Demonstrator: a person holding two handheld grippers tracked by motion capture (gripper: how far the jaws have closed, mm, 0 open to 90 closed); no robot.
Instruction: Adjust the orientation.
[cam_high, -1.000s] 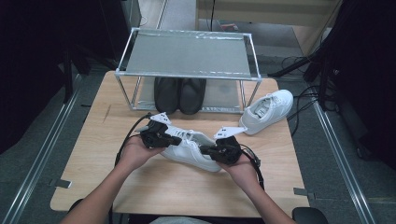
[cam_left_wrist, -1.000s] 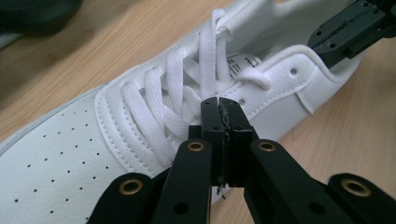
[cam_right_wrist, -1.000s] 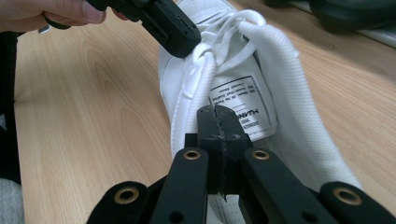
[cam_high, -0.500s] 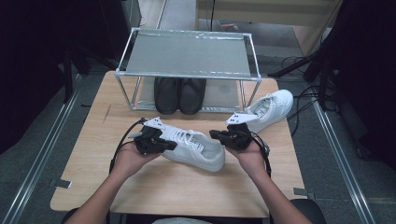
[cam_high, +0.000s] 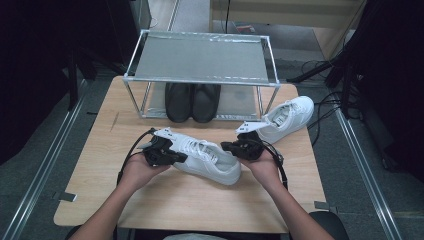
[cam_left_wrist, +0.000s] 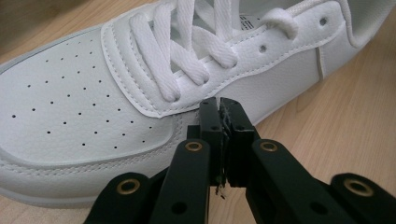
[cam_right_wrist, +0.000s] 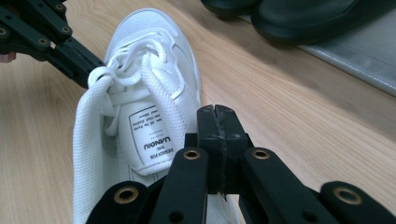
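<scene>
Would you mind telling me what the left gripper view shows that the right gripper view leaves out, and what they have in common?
The left gripper view alone gives the perforated toe and the eyelets on the shoe's side. The right gripper view alone gives the printed tongue label, the black shoes and the left gripper at the laces. Both share the white sneaker, its laces, the wooden table and a pair of shut black jaws in front.

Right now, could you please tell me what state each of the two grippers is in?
Left gripper: jaws shut beside the near white sneaker, nothing clearly held.
Right gripper: jaws shut and empty, over that sneaker's heel opening.
</scene>
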